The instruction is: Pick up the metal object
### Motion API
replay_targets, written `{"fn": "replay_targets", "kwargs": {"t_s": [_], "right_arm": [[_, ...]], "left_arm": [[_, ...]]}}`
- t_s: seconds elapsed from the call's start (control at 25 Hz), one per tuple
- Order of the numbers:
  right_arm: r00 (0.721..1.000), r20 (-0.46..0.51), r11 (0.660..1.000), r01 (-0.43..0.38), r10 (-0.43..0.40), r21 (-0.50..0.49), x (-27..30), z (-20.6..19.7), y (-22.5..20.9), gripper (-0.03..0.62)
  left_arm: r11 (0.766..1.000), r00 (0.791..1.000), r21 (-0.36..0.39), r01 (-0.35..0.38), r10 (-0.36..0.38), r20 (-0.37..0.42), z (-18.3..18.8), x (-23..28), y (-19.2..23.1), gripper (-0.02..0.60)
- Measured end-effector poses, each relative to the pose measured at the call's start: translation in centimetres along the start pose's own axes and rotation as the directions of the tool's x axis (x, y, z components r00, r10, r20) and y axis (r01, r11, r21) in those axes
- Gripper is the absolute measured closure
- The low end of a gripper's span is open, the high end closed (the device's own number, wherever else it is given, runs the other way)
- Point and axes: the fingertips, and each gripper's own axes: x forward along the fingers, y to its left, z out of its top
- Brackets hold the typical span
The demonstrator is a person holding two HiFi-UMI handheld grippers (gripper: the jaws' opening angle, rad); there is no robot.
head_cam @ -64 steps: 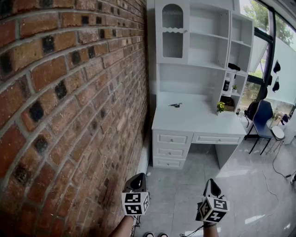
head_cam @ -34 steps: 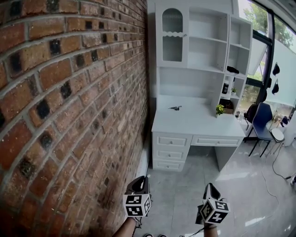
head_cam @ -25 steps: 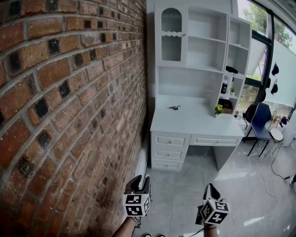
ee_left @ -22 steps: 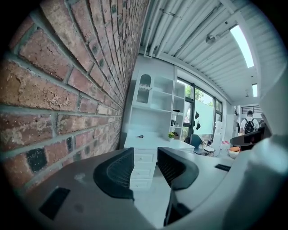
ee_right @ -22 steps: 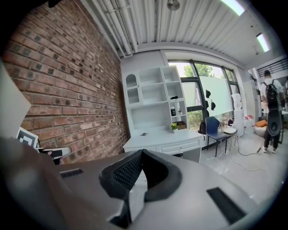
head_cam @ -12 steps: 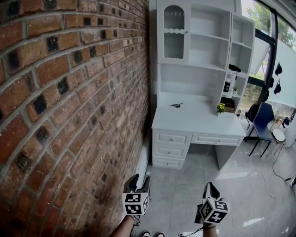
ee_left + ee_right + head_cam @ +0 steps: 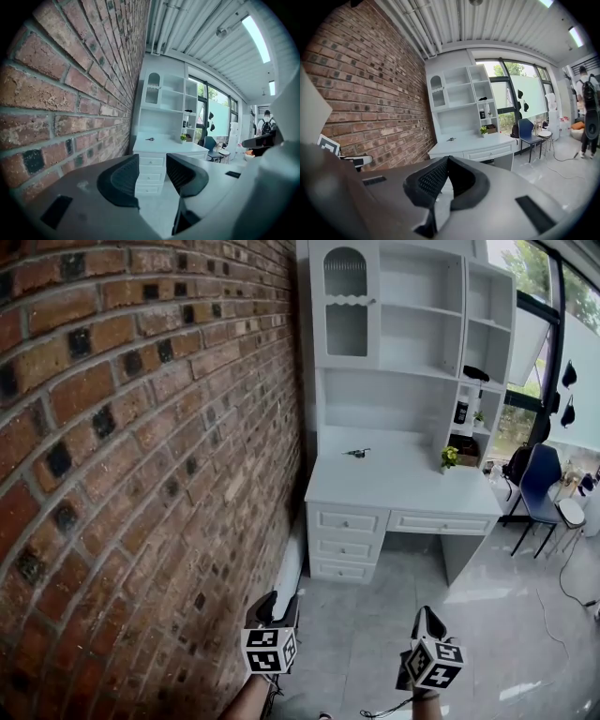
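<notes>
Left claw (image 7: 152, 169): jaws have just been opening and now stand wide apart. Nothing is between them; only drawers and floor show through the gap. Right claw (image 7: 446, 161): tips together, holding nothing. I carry both low in front of me over the floor (image 7: 375, 624), pointed toward the bench (image 7: 403, 486).

Progress: approach only.
- The metal object (image 7: 355, 453), small and dark, lies on the bench top toward the back left.
- It is well apart from both claws and untouched.
- Left to do, as I judge it: walk up, reach over the front edge, set a claw around the object, close, lift.
- The left claw, being open, looks like the one readied for it.

Edges and room:
- The brick wall (image 7: 141, 427) runs close along my left, with the left claw just beside it, so there is little swing room on that side.
- The bench's left end sits near the same wall.
- The front edge of the bench overhangs the drawers (image 7: 349, 521). The object sits well back from that edge, so I expect a reach across the top.
- Shelves (image 7: 412, 324) rise over the back of the bench, and the recess above the object looks open.
- The plant (image 7: 448, 457) is at the right rear, well apart from the object.
- The chair (image 7: 542, 486) is off to the right, out of my line.
- The floor between me and the bench shows nothing in the way.
</notes>
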Motion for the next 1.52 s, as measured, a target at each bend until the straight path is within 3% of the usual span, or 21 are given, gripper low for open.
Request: {"fn": "replay_targets", "kwargs": {"t_s": [0.32, 0.92, 1.2, 1.52], "right_arm": [[1.000, -0.004, 0.999, 0.000, 0.000, 0.044, 4.3, 0.7, -0.8, 0.594], [0.999, -0.007, 0.999, 0.046, -0.045, 0.012, 18.2, 6.2, -0.6, 0.594], [1.000, -0.027, 1.000, 0.013, -0.014, -0.026, 25.7, 8.0, 1.9, 0.594], [0.999, -0.037, 0.999, 0.031, -0.033, -0.038, 31.3, 9.2, 2.2, 0.594]], "left_arm": [[1.000, 1.000, 0.006, 0.000, 0.000, 0.002, 1.0, 4.9, 0.4, 0.400], [0.999, 0.999, -0.020, 0.036, -0.036, 0.007, 5.6, 19.8, 4.6, 0.400], [0.999, 0.999, -0.032, 0.043, -0.042, 0.025, 8.4, 26.4, 7.4, 0.401], [0.997, 0.998, -0.050, 0.057, -0.056, 0.017, 9.1, 31.8, 9.4, 0.402]]}}
